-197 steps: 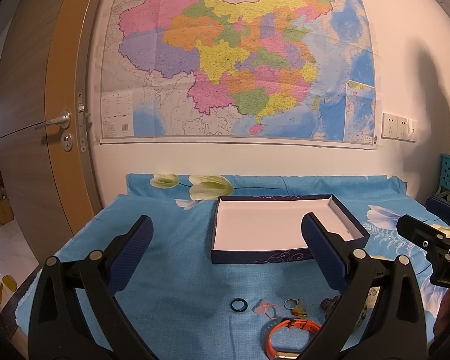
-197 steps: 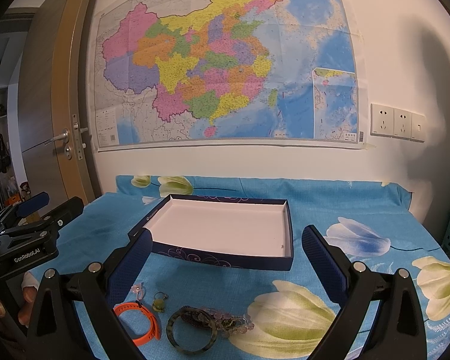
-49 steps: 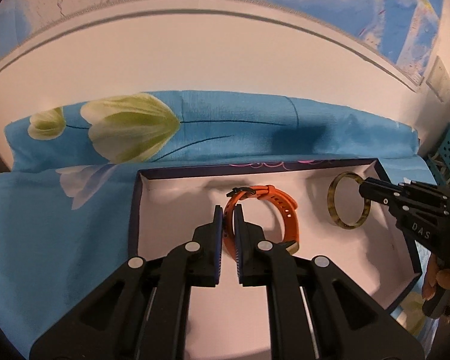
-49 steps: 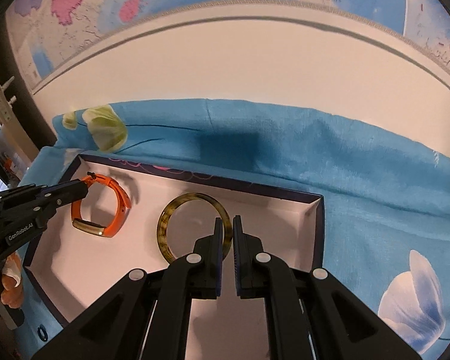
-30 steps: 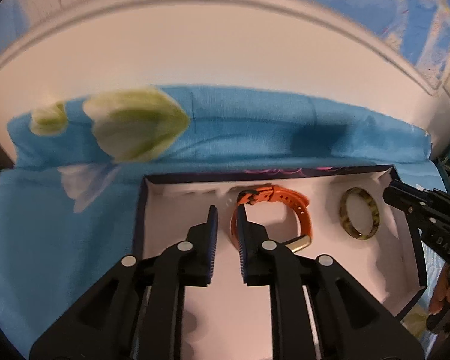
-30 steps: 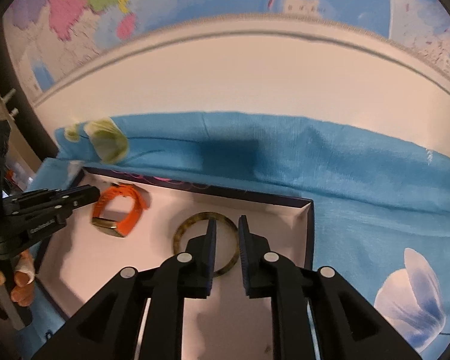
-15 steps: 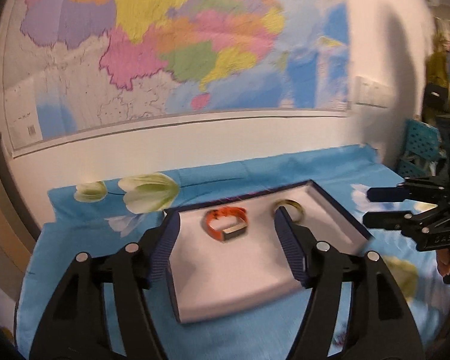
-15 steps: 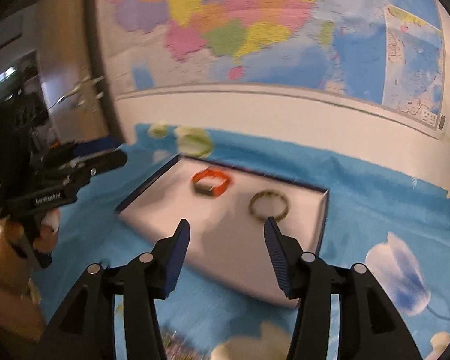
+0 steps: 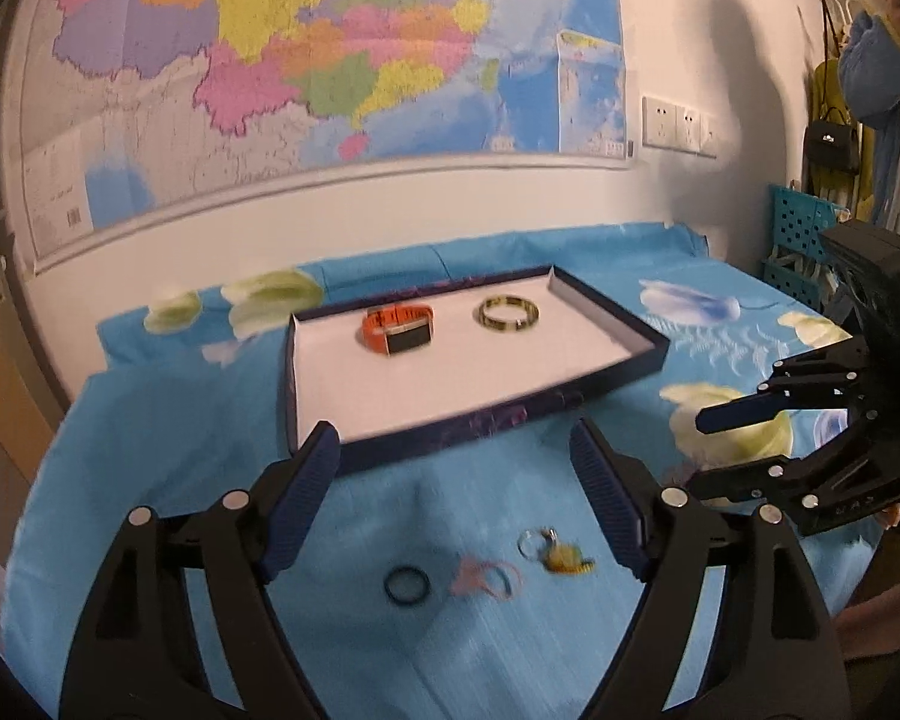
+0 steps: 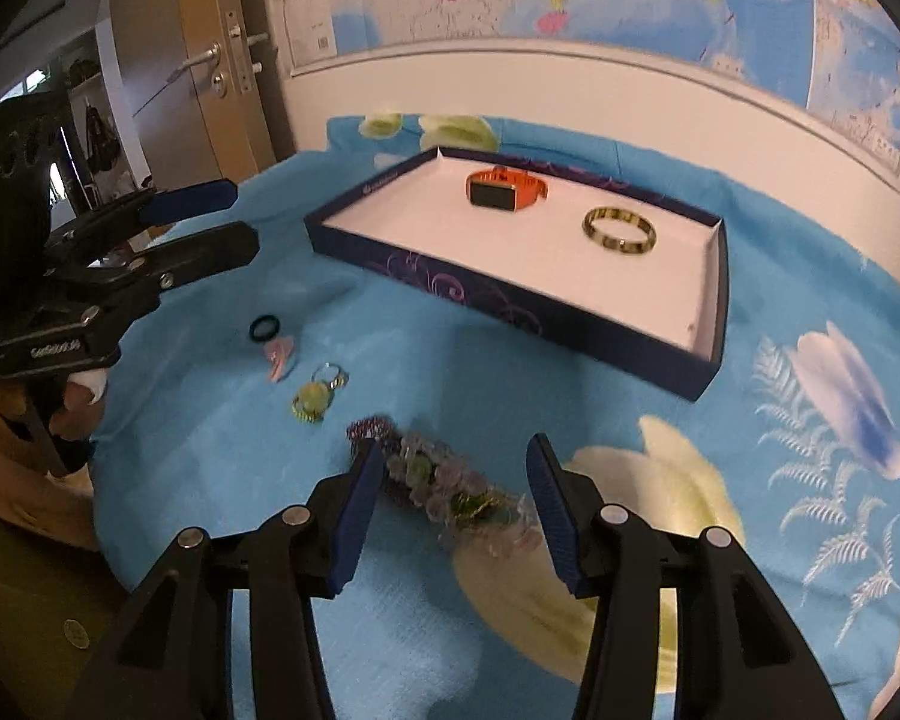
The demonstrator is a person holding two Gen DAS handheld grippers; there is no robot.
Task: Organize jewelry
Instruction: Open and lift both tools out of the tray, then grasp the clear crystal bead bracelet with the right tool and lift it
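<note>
The dark blue tray (image 9: 606, 330) with a white floor holds an orange watch (image 9: 397, 329) and a tortoiseshell bangle (image 9: 508, 313). My left gripper (image 9: 450, 444) hovers in front of the tray with its jaws opening and nothing between them. Below it on the cloth lie a dark ring (image 9: 407, 585), a pink piece (image 9: 486, 576) and a yellow charm on a ring (image 9: 561, 555). My right gripper (image 10: 455, 450) stands open low over a beaded bracelet (image 10: 444, 480), which lies between its fingers; the pads are clear of it. The tray (image 10: 510, 306) is beyond it.
A blue floral cloth (image 10: 780, 480) covers the table. A map (image 9: 330, 60) hangs on the wall behind, a door (image 10: 198, 60) stands at the left and a blue crate (image 9: 801, 240) at the right. A person's hand (image 10: 84, 390) holds the left gripper (image 10: 237, 219).
Both grippers let go of the watch and the bangle in the tray, opened and pulled back towards the table's near side. The loose pieces on the cloth came into view.
</note>
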